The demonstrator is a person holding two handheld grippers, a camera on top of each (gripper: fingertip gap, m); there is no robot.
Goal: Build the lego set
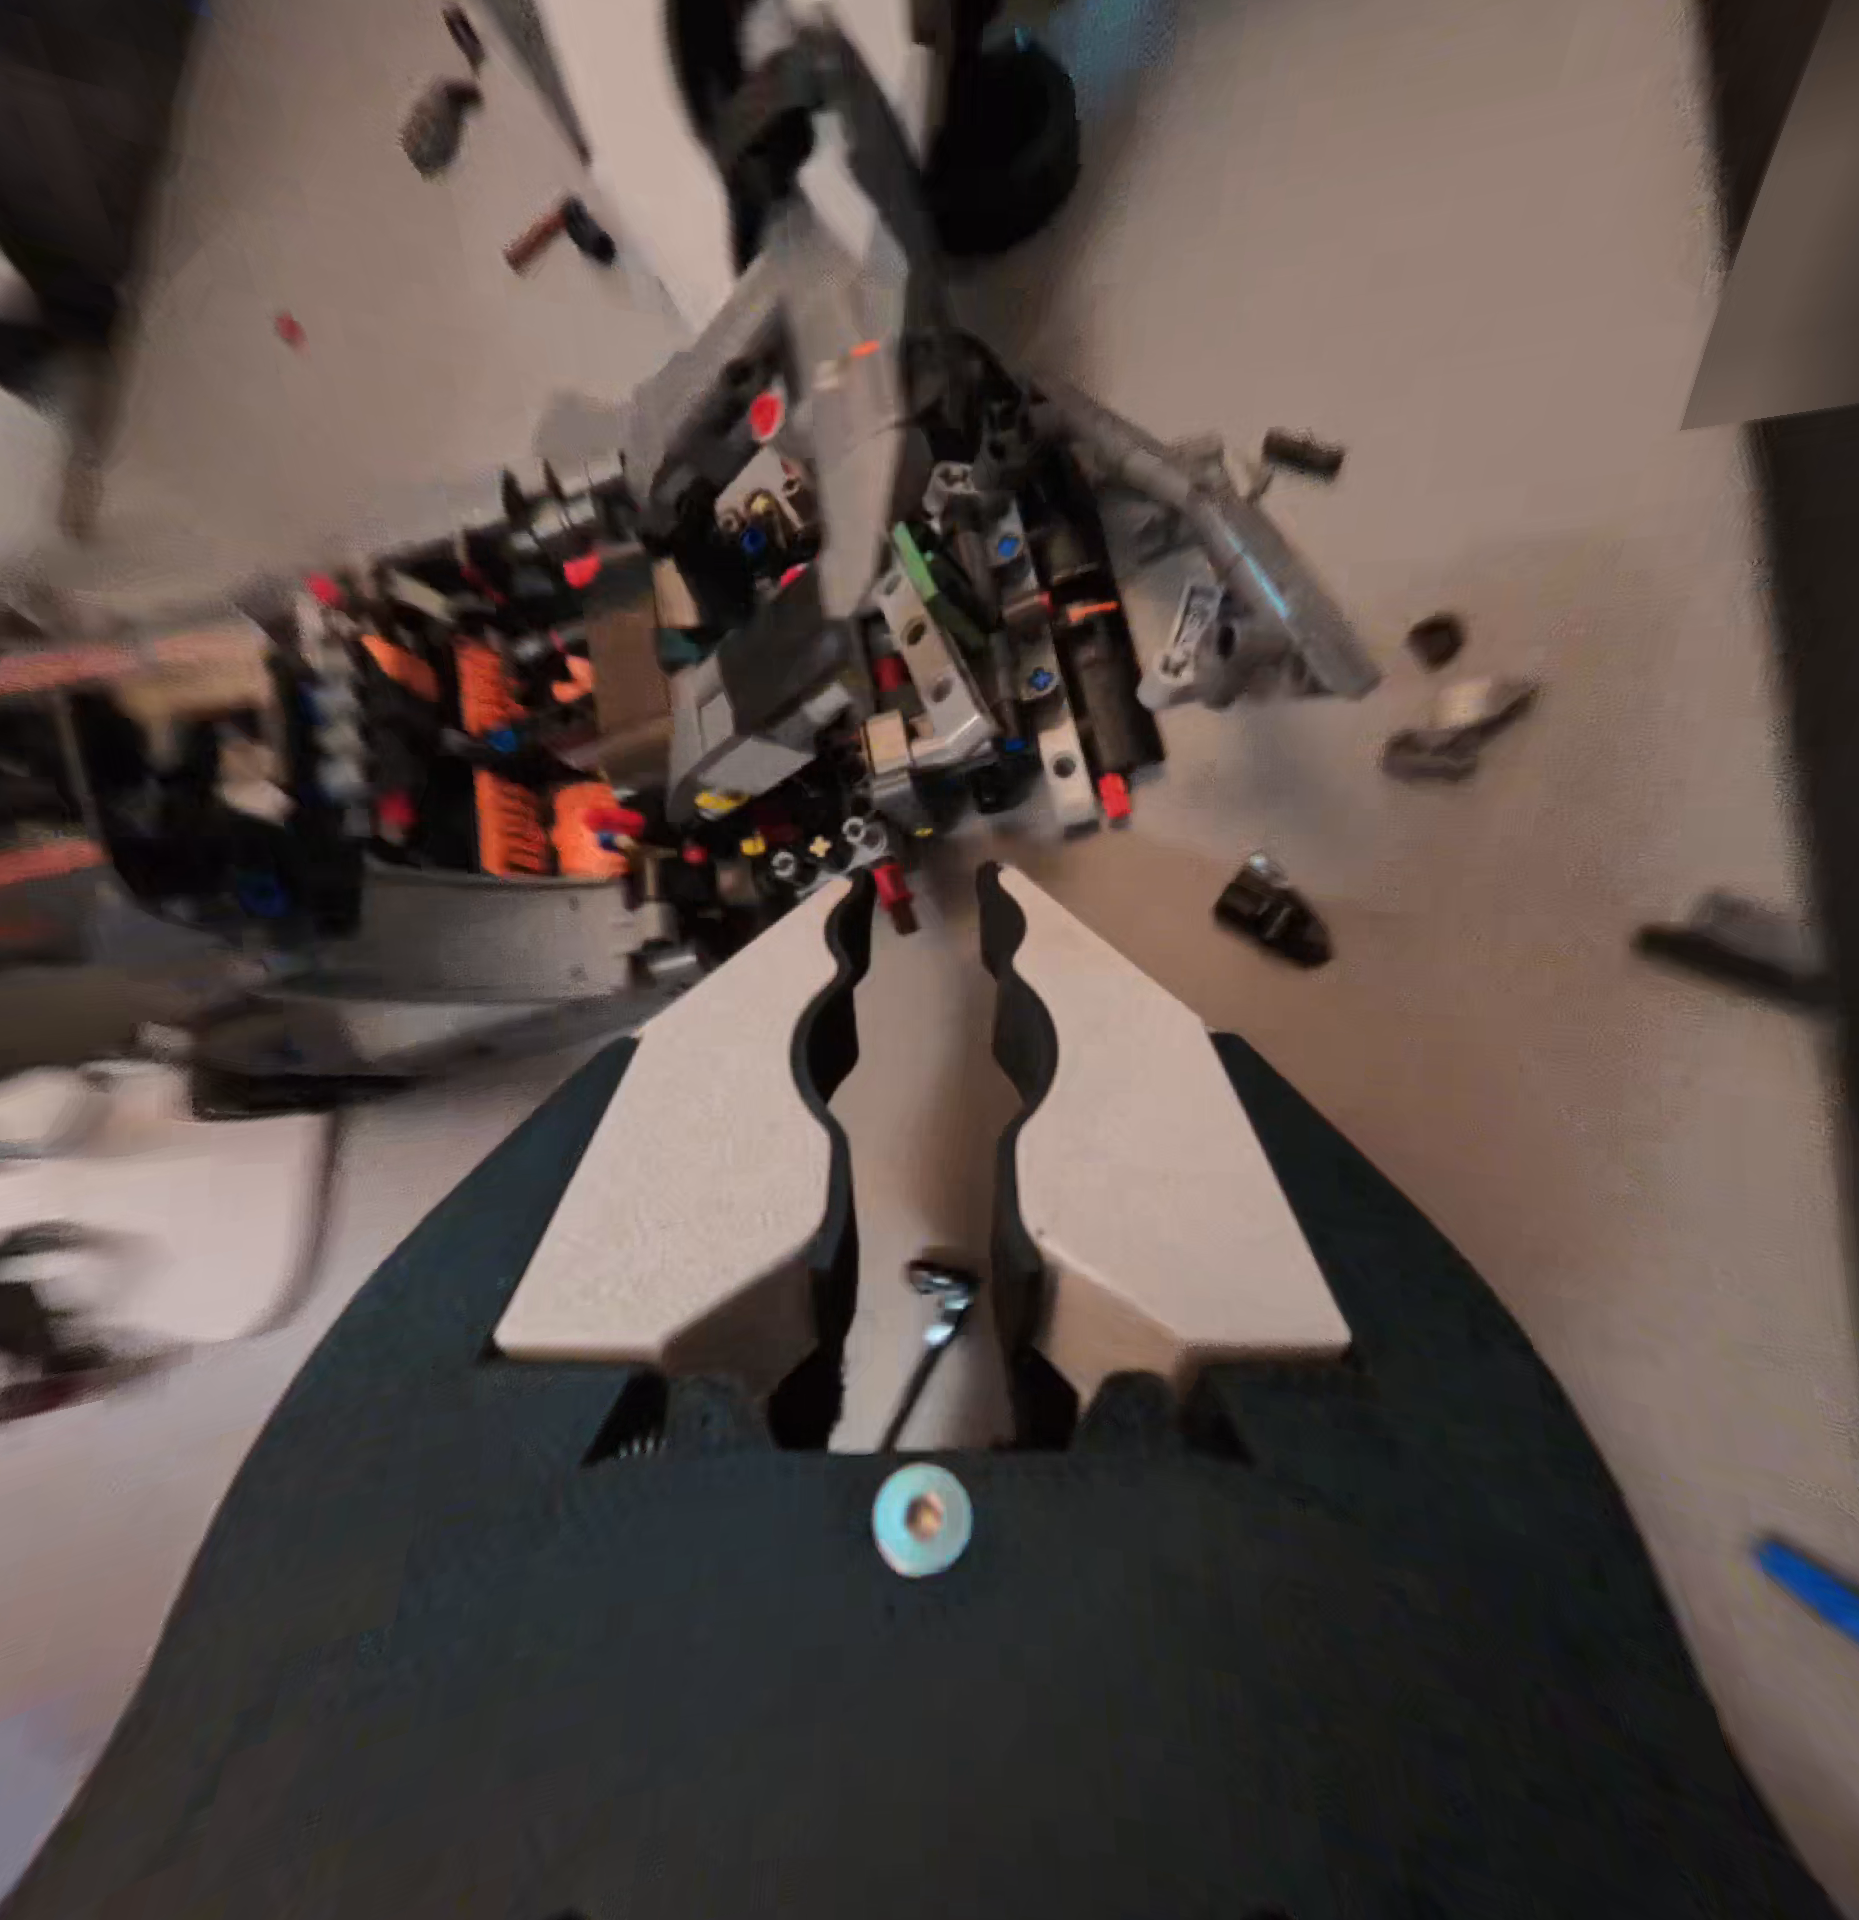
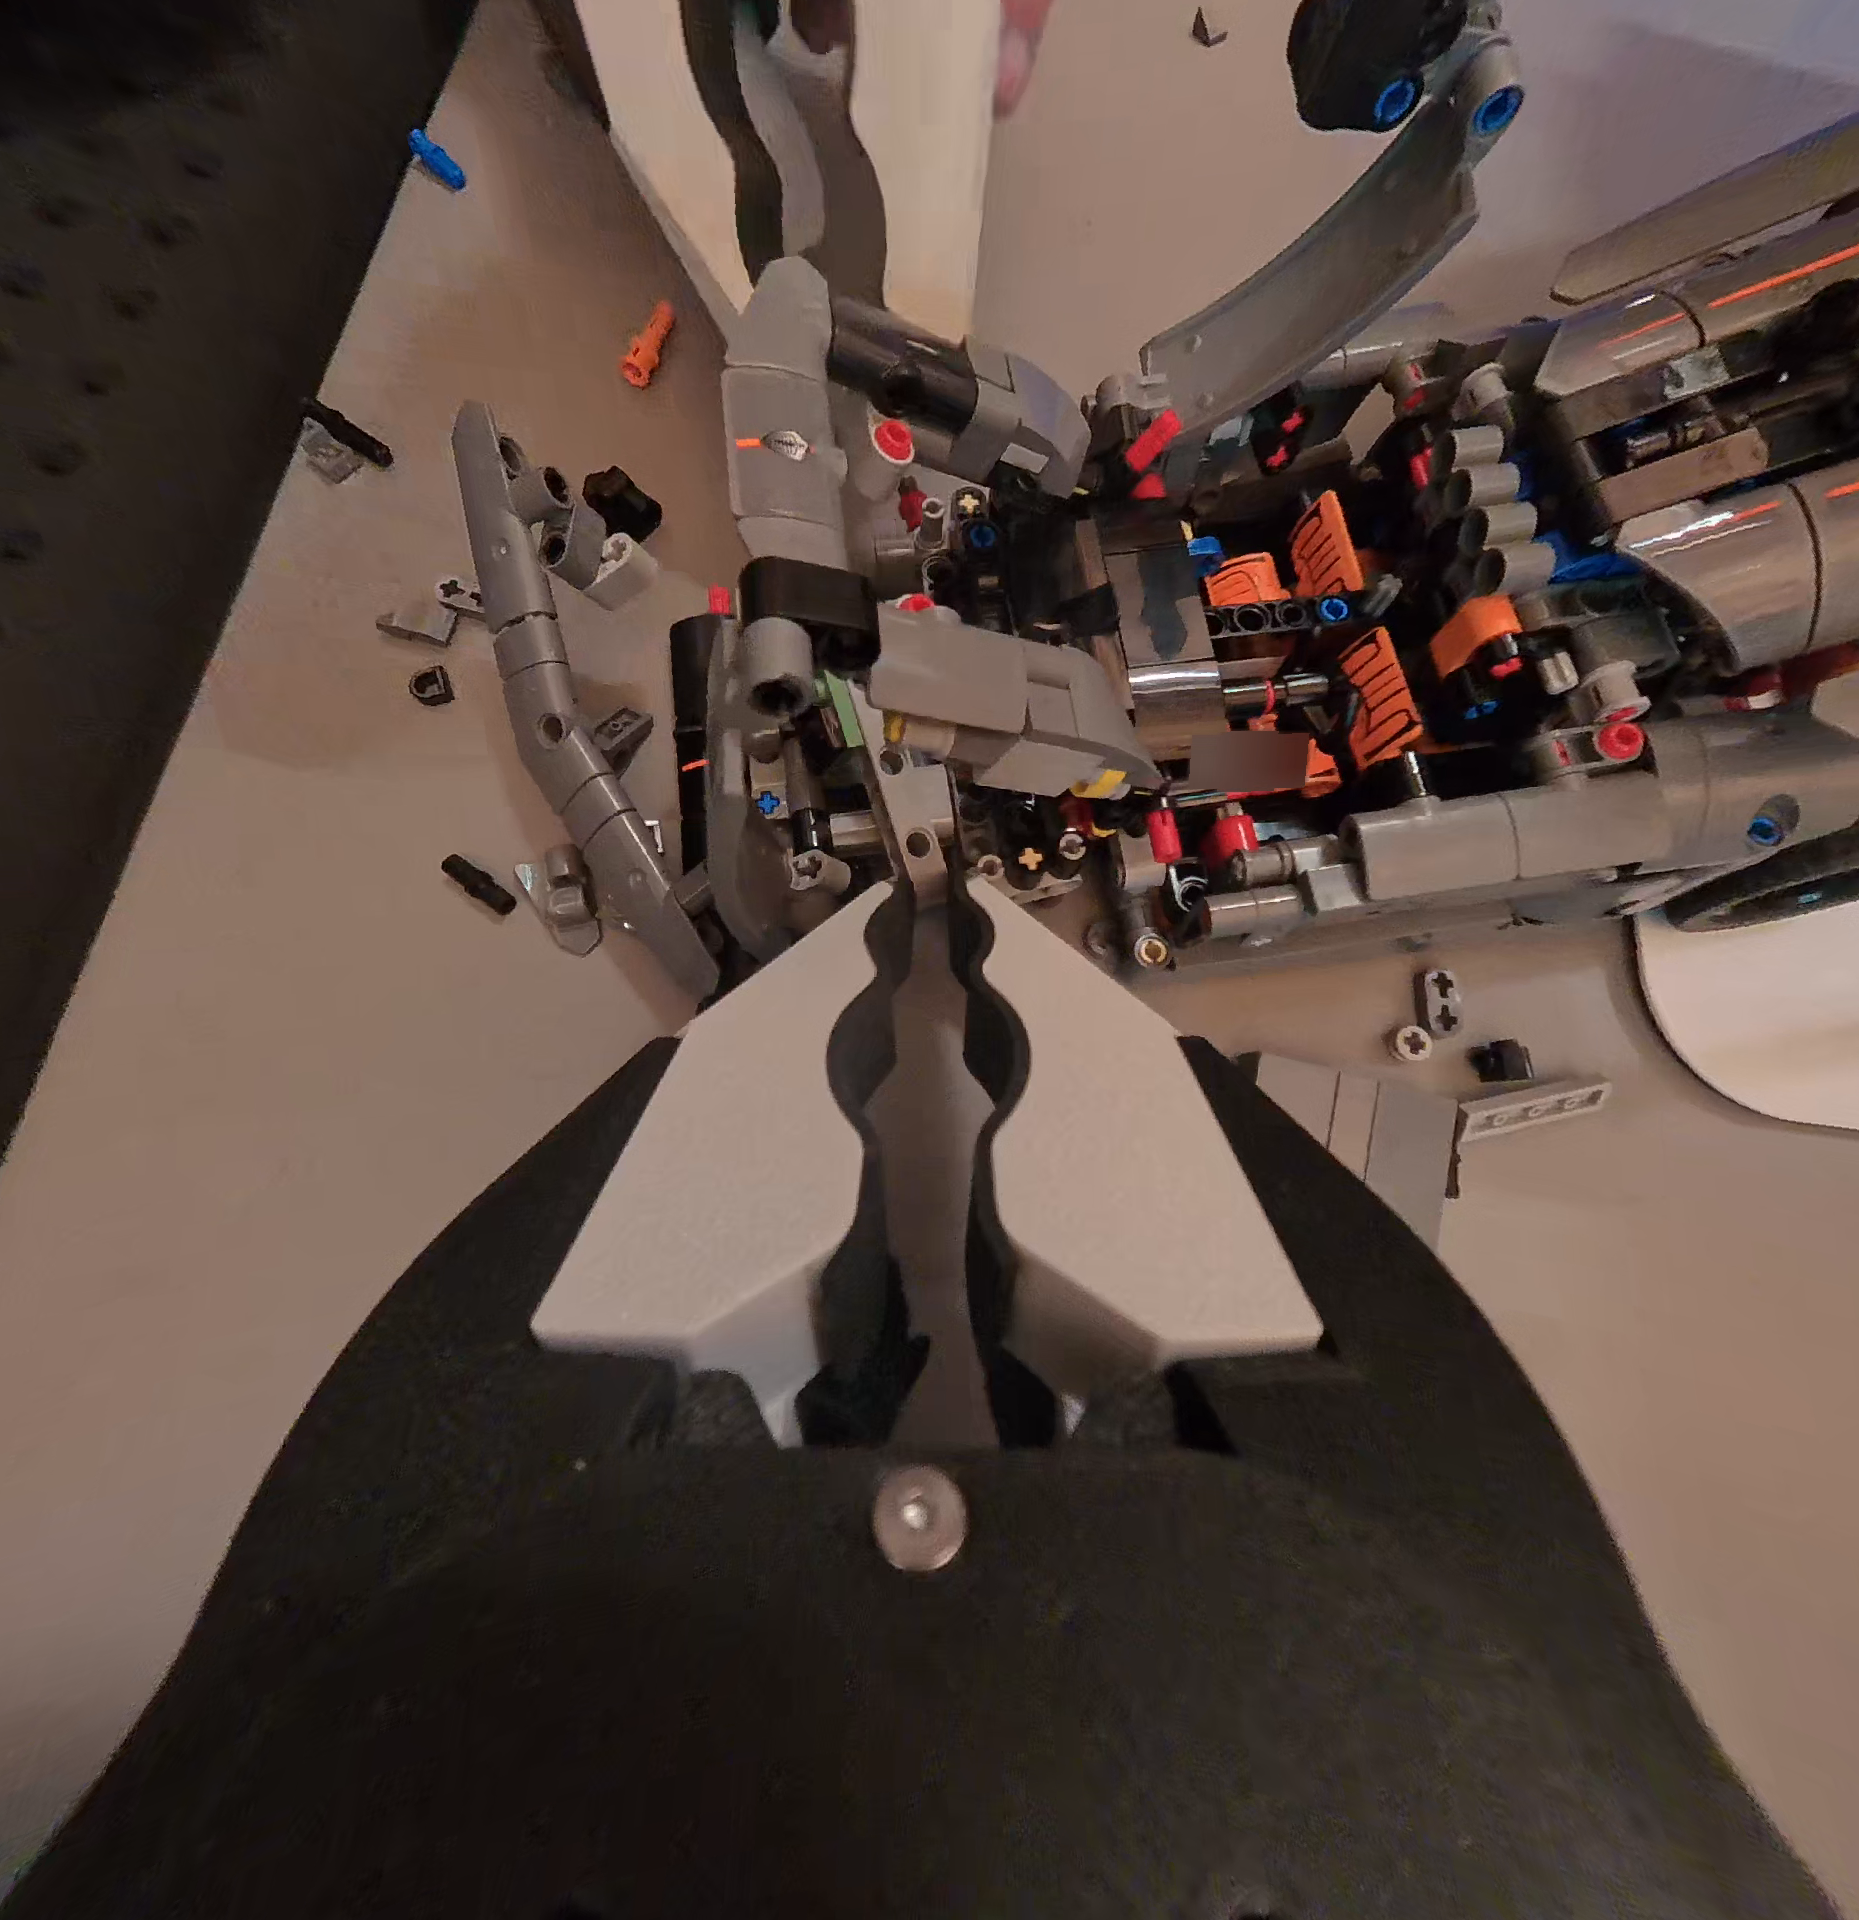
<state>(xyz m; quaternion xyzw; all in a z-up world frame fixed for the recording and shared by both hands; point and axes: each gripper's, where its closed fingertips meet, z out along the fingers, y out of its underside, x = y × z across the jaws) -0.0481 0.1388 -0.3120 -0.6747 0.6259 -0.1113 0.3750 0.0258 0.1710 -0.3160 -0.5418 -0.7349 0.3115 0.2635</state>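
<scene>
right hand-held gripper (image 2: 930,894) pinching lego car (image 2: 1164,665) edge

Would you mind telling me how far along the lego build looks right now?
Much looks done: the grey car model already has body panels and orange seats. In hand: the right gripper is pinching a thin grey plate on the model's edge, while the left gripper, jaws apart, sits by a red pin. Left: a long curved grey panel assembly and small loose pieces lie unattached on the table.
</scene>
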